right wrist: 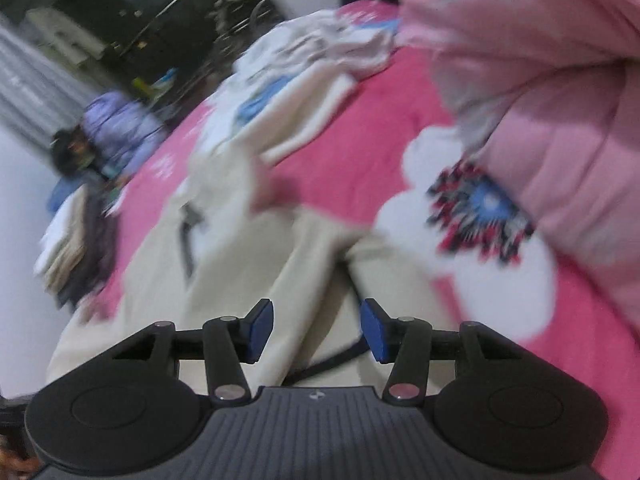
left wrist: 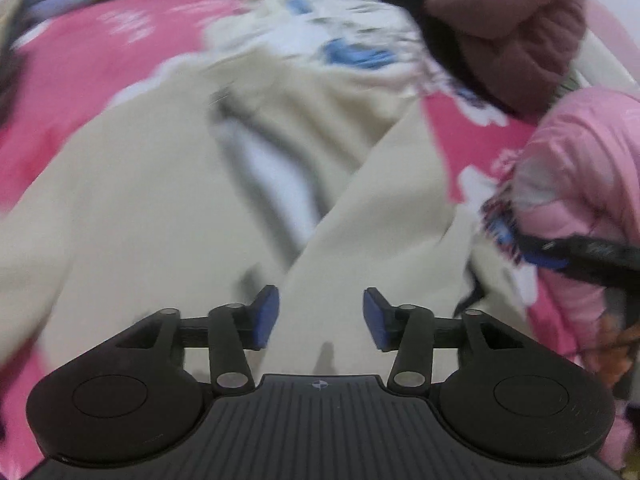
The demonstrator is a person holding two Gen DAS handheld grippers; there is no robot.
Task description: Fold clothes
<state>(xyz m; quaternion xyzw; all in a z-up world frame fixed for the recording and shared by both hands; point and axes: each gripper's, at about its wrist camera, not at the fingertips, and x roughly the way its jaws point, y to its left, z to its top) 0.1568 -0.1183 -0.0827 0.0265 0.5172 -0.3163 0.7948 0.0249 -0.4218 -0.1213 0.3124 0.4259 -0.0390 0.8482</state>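
A cream zip-up garment [left wrist: 160,200] lies spread on the pink bedcover [left wrist: 80,80], one sleeve folded across its front. My left gripper [left wrist: 320,316] hovers over that sleeve, open, its blue pads [left wrist: 266,318] apart and pressing on nothing. In the right wrist view the same cream garment [right wrist: 240,280] lies below my right gripper [right wrist: 317,330], which is also open with only cloth seen beneath the gap. A dark cord of the garment runs under its right pad [right wrist: 374,330]. Both views are blurred.
A white printed garment [left wrist: 340,40] [right wrist: 312,44] lies crumpled farther back on the bedcover [right wrist: 340,160]. A person's pink padded sleeve [left wrist: 580,160] [right wrist: 540,100] fills the right side. A maroon jacket [left wrist: 520,32] lies at the back right. Folded clothes [right wrist: 68,248] are stacked at the left edge.
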